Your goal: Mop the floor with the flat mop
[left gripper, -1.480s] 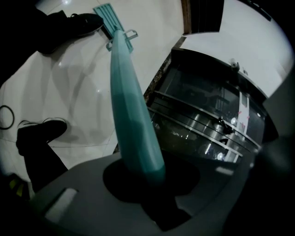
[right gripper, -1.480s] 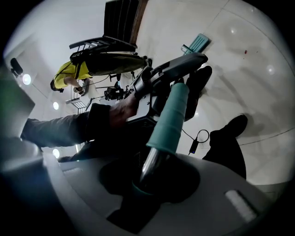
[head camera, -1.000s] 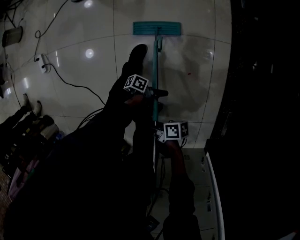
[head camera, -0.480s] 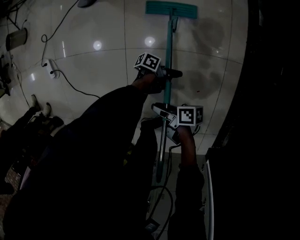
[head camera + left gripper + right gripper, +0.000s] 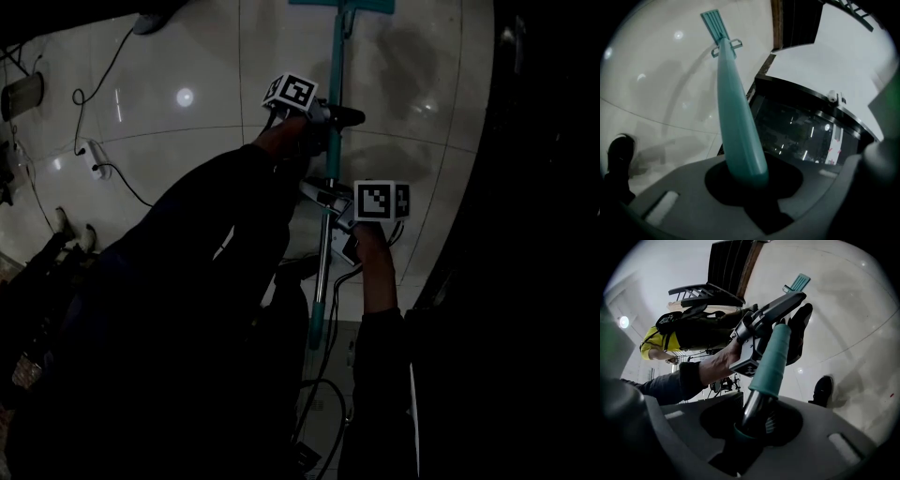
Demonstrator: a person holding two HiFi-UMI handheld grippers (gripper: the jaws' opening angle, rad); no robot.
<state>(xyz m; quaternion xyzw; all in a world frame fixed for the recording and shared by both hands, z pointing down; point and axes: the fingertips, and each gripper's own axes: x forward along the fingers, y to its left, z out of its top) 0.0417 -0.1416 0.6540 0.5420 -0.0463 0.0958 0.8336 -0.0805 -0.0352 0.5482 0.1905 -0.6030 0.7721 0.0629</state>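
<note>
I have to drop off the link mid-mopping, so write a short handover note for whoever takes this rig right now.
Left gripper: shut on the teal flat mop's pole, nearer the head.
Right gripper: shut on the same pole's bare metal section, nearer the handle end.
Teal mop head lies on the glossy white tiled floor, ahead.
Done: mopped area cannot be told.
Left: mop on, probably; mind the black cable at left.

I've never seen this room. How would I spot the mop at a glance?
Start from the pale tiled floor at the top of the head view. Down its middle runs the mop, a straight pole with a flat head at the top edge, clamped by the left gripper and right gripper. It is the only teal thing; nearby cables are thin, black and curved.
</note>
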